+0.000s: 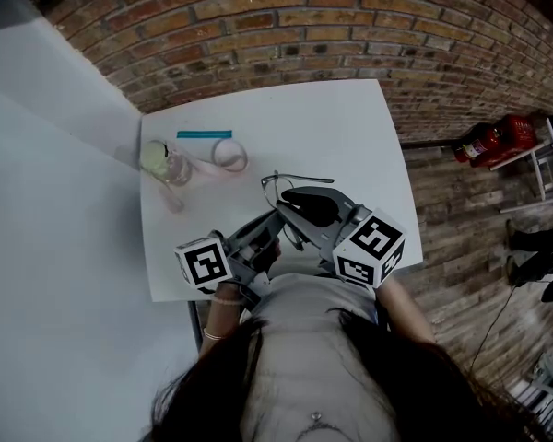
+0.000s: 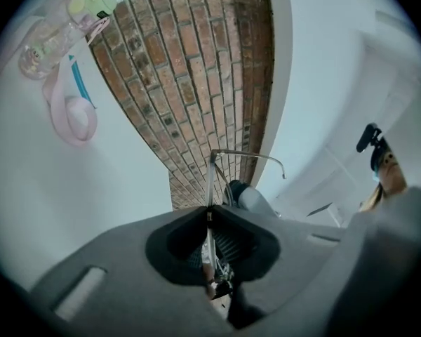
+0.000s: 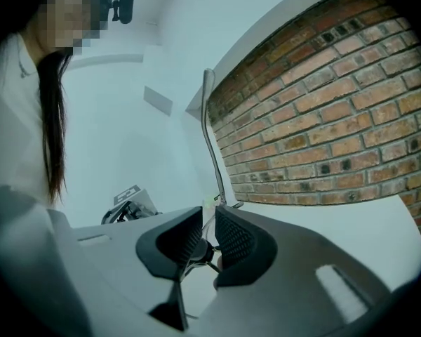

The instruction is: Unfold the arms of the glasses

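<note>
I hold thin wire-framed glasses (image 1: pixel 295 180) just above the white table (image 1: pixel 350 127), near its front edge, with both grippers. My left gripper (image 1: pixel 273 230) comes in from the lower left and my right gripper (image 1: pixel 293 210) from the lower right. In the left gripper view the gripper (image 2: pixel 209 213) is shut on a thin metal part of the glasses (image 2: pixel 212 181), and one arm bends off to the right above it. In the right gripper view the gripper (image 3: pixel 207 220) is shut on the frame, and a glasses arm (image 3: pixel 209 118) sticks straight up.
A clear bottle with a green cap (image 1: pixel 166 162) lies at the table's far left, beside a pink strap loop (image 1: pixel 229 155) and a teal strip (image 1: pixel 204 134). A brick surface (image 1: pixel 350 17) lies beyond the table. Red items (image 1: pixel 493 139) sit at the right.
</note>
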### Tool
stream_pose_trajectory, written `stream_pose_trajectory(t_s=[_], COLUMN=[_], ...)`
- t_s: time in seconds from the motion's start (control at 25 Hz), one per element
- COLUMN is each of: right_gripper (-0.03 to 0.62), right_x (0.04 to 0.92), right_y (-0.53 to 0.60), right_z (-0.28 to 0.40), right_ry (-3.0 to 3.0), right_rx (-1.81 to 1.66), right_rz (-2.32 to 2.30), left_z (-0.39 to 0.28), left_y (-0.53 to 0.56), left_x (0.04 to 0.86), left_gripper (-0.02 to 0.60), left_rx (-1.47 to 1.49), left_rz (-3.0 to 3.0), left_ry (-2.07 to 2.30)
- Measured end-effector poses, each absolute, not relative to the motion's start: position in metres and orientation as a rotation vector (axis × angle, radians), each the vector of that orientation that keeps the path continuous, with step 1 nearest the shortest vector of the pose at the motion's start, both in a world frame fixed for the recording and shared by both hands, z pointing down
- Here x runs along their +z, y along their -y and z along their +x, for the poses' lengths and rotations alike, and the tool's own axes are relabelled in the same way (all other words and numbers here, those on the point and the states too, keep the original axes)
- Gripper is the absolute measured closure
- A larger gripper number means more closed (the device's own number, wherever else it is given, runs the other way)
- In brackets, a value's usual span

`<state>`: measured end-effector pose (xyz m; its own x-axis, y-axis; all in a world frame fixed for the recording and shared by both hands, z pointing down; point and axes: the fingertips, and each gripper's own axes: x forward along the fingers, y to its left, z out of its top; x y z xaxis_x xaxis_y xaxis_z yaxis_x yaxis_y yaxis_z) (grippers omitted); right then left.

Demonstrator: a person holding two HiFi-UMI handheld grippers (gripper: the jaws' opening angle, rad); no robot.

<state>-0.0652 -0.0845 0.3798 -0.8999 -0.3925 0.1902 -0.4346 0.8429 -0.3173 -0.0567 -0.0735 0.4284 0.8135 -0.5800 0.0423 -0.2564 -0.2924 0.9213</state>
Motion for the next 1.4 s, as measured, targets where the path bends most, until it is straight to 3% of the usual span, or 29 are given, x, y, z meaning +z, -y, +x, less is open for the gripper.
stream_pose_trajectory(t_s=[0.76, 1.4], right_gripper=[0.531, 0.568], right_x=[0.3816, 0.3812], right_y=[0.0837, 0.0824], right_z=[-0.0679, -0.0697], right_ry=[2.876, 2.872], right_rx=[0.630, 0.586], right_rz=[0.639, 0.676], left_z=[-0.0552, -0.0628], left_y=[0.0751, 0.0766], left_x=[0.4191, 0.4238], left_gripper=[0.560, 0.560], left_rx=[-0.344, -0.373], left_rz=[2.034, 1.999], left_ry=[0.790, 0.825])
